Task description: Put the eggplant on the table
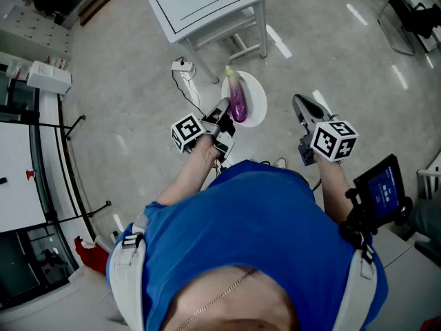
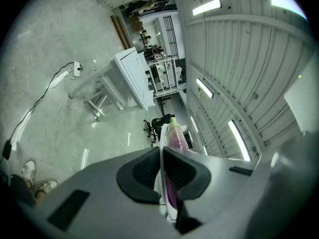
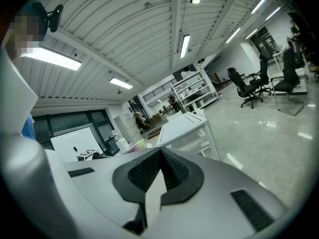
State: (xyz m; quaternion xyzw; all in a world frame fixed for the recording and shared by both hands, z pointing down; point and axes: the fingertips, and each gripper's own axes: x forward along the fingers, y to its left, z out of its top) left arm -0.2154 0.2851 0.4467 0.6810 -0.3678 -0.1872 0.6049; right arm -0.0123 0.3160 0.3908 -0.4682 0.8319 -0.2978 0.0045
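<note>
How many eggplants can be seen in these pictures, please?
1. The eggplant lies on the white plate, which the left gripper grips by its rim. No other shows, though the person's body hides some floor.

No legible text, labels or numbers anywhere; print on the blue screen (image 1: pixel 383 188) too small to read.

My left fingers (image 2: pixel 142 176) cover the lower part of the eggplant (image 2: pixel 175 133) and most of the plate (image 1: pixel 256 96) they pinch. The surface (image 1: pixel 207 5) runs off the head view's top edge, its far side cut away.
</note>
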